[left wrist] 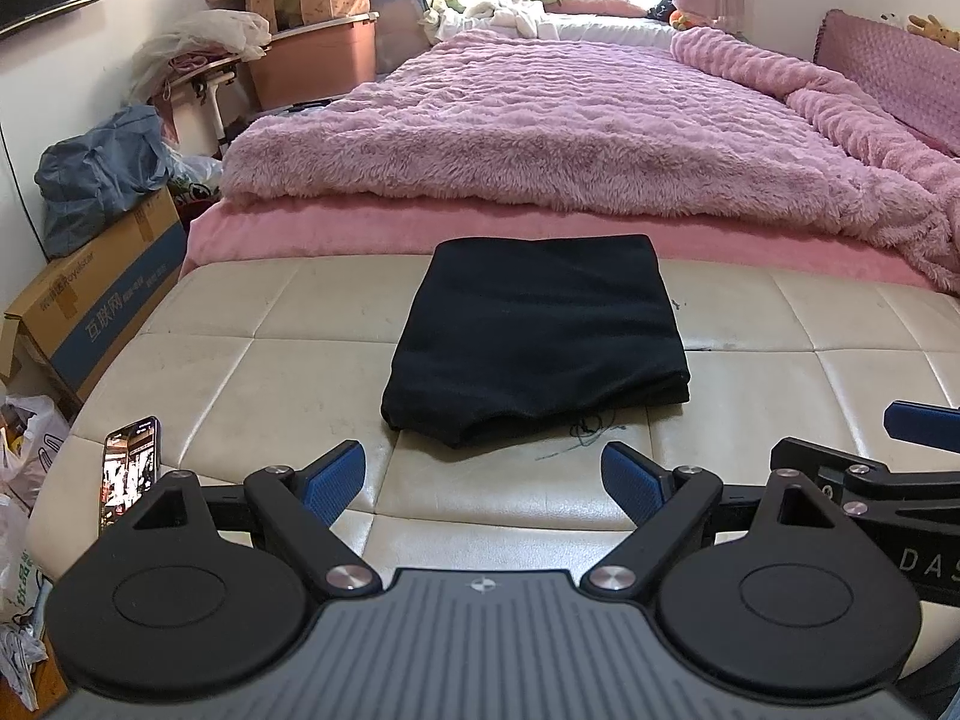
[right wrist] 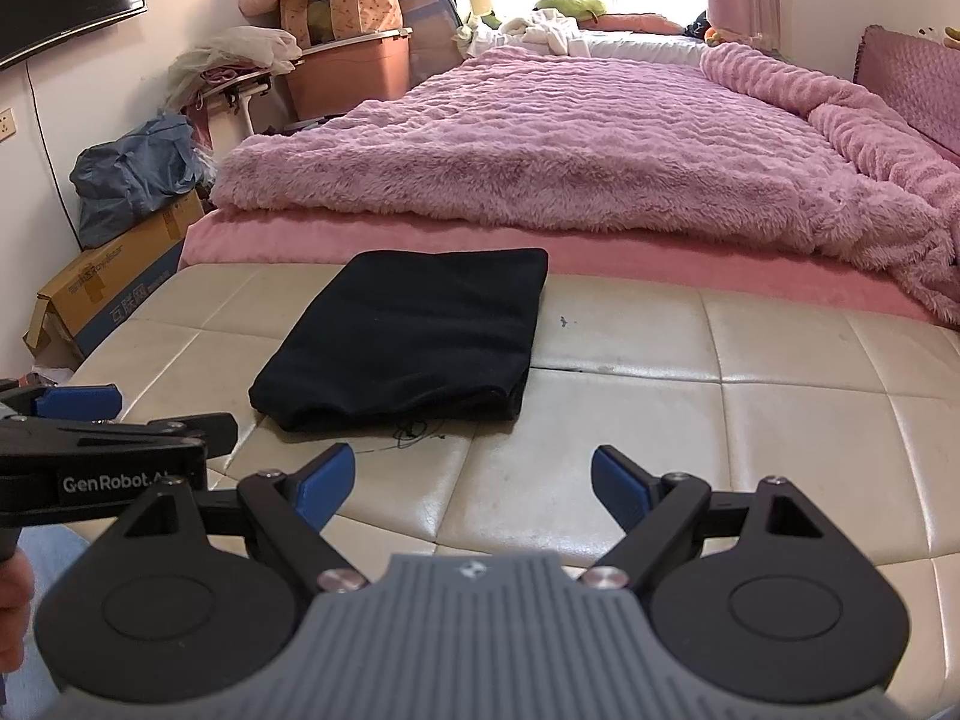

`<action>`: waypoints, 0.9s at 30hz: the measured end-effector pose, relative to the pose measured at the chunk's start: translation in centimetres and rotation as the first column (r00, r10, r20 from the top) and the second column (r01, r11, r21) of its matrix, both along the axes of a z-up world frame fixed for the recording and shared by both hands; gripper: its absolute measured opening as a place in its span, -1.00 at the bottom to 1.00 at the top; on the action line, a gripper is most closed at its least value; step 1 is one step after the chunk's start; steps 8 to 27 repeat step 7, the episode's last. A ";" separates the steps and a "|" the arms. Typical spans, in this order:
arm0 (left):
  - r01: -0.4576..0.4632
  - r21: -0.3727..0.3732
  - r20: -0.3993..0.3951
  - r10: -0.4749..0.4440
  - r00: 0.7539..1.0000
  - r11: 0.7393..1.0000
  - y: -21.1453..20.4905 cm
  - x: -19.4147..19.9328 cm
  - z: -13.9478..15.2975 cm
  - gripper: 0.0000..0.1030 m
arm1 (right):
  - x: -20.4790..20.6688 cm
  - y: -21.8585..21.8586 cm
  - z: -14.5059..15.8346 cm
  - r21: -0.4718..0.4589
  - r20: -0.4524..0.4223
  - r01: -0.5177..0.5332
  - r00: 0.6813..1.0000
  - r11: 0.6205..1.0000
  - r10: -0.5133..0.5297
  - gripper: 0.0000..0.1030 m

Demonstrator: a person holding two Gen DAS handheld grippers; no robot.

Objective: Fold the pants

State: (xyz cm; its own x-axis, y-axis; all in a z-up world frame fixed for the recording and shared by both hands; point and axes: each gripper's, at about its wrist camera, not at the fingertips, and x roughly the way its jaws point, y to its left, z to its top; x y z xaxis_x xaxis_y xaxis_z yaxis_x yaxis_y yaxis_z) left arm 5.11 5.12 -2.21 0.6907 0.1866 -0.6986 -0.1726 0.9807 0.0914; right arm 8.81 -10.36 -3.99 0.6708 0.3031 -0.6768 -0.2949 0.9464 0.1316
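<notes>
The black pants lie folded into a thick, neat rectangle on the cream tufted bench, their far edge close to the pink bed that runs along the bench at 12 o'clock. In the left wrist view the left gripper hovers above the near part of the bench, its blue-padded fingers spread wide with nothing between them; the pants sit straight ahead at 12 o'clock, a little way beyond the fingertips and not touched by them. At 3 o'clock in that view the right gripper shows partly at the frame edge. In the right wrist view the right gripper also stands wide and empty above the bench, with the pants at about 11 o'clock, apart from its fingers. The left gripper reaches in at 9 o'clock, just beside the near left corner of the pants. A dark scribble marks the bench right in front of the pants' near edge. A phone with a lit screen lies on the bench at 9 o'clock in the left view, and a cardboard box stands on the floor at 10 o'clock.
</notes>
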 end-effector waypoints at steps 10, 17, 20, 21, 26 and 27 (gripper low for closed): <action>0.005 -0.013 0.002 -0.005 1.000 1.000 0.2 -0.1 0.0 1.00 | 0.1 0.0 0.0 0.001 -0.002 0.001 1.000 1.000 -0.001 0.59; 0.005 -0.013 0.002 -0.005 1.000 1.000 0.2 -0.1 0.0 1.00 | 0.1 0.0 0.0 0.001 -0.002 0.001 1.000 1.000 -0.001 0.59; 0.005 -0.013 0.002 -0.005 1.000 1.000 0.2 -0.1 0.0 1.00 | 0.1 0.0 0.0 0.001 -0.002 0.001 1.000 1.000 -0.001 0.59; 0.005 -0.013 0.002 -0.005 1.000 1.000 0.2 -0.1 0.0 1.00 | 0.1 0.0 0.0 0.001 -0.002 0.001 1.000 1.000 -0.001 0.59; 0.005 -0.013 0.002 -0.005 1.000 1.000 0.2 -0.1 0.0 1.00 | 0.1 0.0 0.0 0.001 -0.002 0.001 1.000 1.000 -0.001 0.59; 0.005 -0.013 0.002 -0.005 1.000 1.000 0.2 -0.1 0.0 1.00 | 0.1 0.0 0.0 0.001 -0.002 0.001 1.000 1.000 -0.001 0.59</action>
